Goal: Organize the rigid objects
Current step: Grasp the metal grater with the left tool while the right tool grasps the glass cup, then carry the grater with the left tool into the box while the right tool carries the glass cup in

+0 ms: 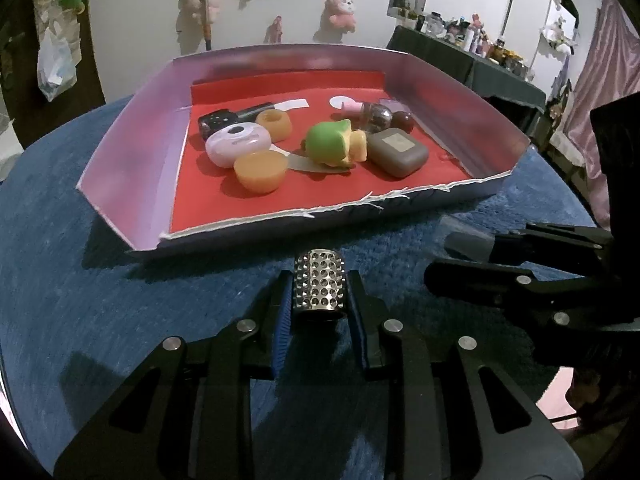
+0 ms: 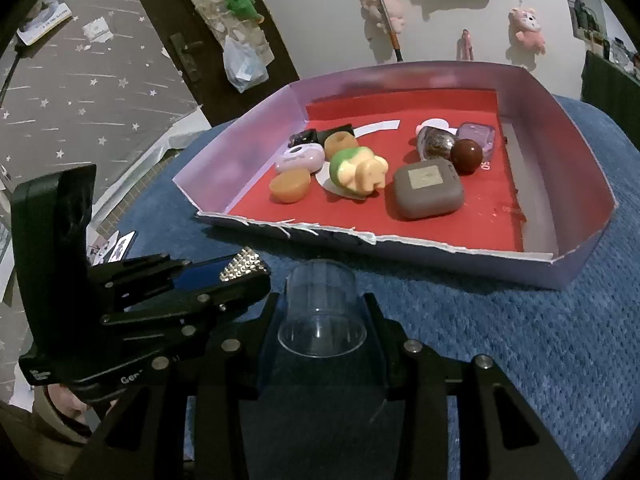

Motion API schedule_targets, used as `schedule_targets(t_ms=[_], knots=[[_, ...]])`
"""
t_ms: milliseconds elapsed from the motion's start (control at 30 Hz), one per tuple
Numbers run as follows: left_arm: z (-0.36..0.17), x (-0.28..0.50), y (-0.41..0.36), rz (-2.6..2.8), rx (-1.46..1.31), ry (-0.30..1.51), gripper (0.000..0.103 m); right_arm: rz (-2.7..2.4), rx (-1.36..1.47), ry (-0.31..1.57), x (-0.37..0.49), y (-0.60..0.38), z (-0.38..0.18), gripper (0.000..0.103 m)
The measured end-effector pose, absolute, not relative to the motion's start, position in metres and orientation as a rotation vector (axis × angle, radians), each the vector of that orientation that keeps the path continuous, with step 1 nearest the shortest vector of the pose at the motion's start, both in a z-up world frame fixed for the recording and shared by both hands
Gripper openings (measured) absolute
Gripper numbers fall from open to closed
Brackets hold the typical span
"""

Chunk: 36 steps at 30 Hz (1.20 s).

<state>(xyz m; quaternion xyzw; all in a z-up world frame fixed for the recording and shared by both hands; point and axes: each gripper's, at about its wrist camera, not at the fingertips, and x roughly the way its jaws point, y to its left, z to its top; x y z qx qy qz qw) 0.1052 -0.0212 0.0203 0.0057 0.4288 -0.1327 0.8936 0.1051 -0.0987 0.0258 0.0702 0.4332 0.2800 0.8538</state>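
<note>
My left gripper point(image 1: 319, 296) is shut on a studded silver metal cylinder point(image 1: 319, 289), held just above the blue cloth in front of the box. It also shows in the right wrist view point(image 2: 240, 269). My right gripper point(image 2: 322, 312) is shut on a clear plastic cup point(image 2: 322, 306) lying on its side, mouth toward the camera. The cup shows in the left wrist view point(image 1: 466, 238). A shallow cardboard box point(image 1: 132, 152) with a red floor and a torn front edge holds several small objects: a green and yellow toy point(image 1: 332, 144), a grey case point(image 1: 397, 151) and an orange cup point(image 1: 261, 171).
The blue cloth point(image 2: 520, 340) covers the table around the box point(image 2: 592, 160). The two grippers are side by side, close together, before the box's front edge. A wall with hanging toys stands behind. A dark cluttered table point(image 1: 472, 60) is at the far right.
</note>
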Motion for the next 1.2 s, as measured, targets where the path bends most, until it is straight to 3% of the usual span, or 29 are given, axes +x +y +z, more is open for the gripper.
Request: schedule_targets(t_ms=[1200], knots=[[0.077, 0.109, -0.009, -0.305, -0.018, 0.757, 0.024, 0.642, 0.167, 0.819, 0.105, -0.102, 0.071, 0.042]])
